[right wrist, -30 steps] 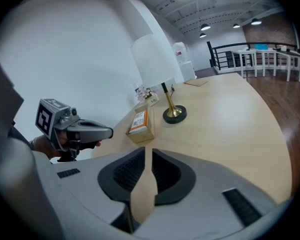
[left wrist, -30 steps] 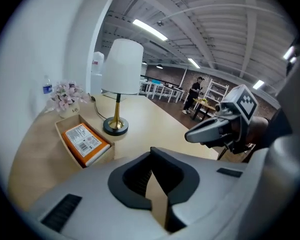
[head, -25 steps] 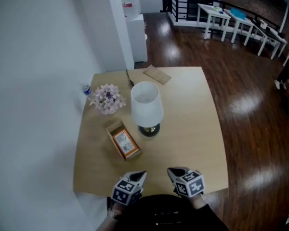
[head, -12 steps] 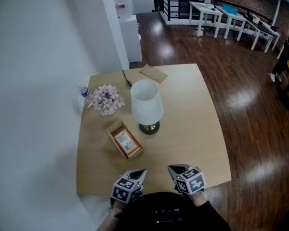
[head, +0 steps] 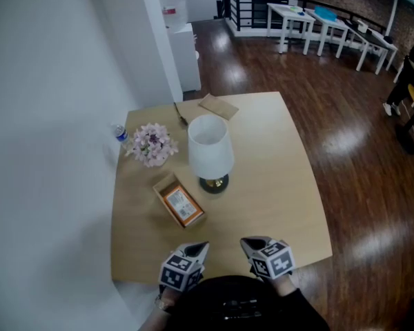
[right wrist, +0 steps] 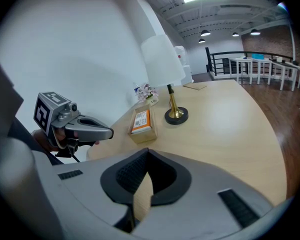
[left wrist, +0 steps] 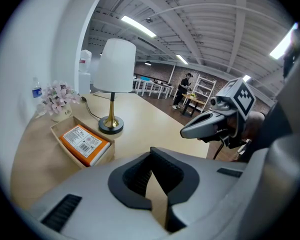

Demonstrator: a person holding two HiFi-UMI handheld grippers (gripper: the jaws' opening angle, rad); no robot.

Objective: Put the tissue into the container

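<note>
An open cardboard box lies on the left half of the wooden table, and an orange labelled pack rests inside it. In the left gripper view the box's wall and the pack lie ahead to the left. A flat brown paper piece lies at the table's far edge. My left gripper and right gripper hover side by side over the near edge, both shut and empty. The left gripper view shows the right gripper to its right.
A white-shaded lamp on a brass base stands mid-table beside the box. A pot of pink flowers and a small water bottle sit at the left edge by the white wall. Dark wood floor surrounds the table.
The head view has shifted slightly, so the table sits a little lower and further left in frame. Both grippers stay at the near edge, shut as before.
</note>
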